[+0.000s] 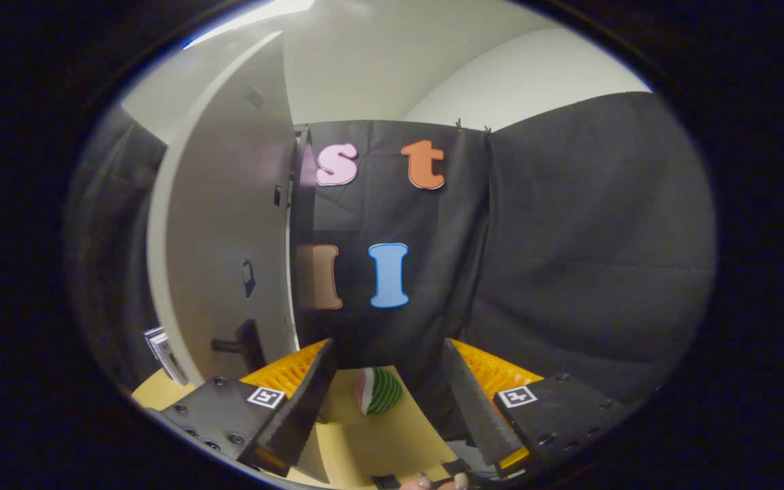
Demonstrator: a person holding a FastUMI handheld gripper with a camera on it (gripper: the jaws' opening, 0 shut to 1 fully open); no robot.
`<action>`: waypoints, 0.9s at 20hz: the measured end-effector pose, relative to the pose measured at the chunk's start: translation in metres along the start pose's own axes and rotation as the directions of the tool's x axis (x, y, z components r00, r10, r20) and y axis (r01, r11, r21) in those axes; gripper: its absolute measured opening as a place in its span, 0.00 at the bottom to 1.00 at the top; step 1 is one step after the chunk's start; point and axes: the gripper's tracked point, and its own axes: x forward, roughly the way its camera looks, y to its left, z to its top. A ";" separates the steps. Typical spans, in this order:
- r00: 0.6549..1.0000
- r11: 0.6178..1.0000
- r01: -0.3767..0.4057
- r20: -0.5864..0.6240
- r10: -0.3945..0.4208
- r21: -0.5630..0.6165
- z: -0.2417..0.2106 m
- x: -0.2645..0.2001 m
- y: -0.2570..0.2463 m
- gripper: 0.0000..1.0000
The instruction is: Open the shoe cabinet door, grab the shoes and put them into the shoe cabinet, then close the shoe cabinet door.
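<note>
My gripper is open, its fingers spread wide with nothing held between them. The white shoe cabinet door stands just left of the left finger, reaching well above it. It appears swung open, and I see its panel at a slant. A dark handle sticks out low on the panel, close above the left finger. Small dark fittings sit higher on the panel. Something pinkish with dark parts lies below the fingers; I cannot tell what it is.
A small round green-striped object like a watermelon slice rests on the yellowish tabletop between the fingers. A striped white item sits left of the door's foot. The black cloth wall hangs straight ahead.
</note>
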 end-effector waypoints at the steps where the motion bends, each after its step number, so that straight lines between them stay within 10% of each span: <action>1: 1.000 1.000 -0.017 -0.002 0.017 0.008 -0.003 0.014 0.000 0.95; 8: 0.990 0.990 -0.140 -0.030 0.140 0.007 -0.020 0.060 0.035 0.94; 18: 0.994 0.994 -0.107 -0.014 0.108 0.005 -0.018 0.041 0.088 0.93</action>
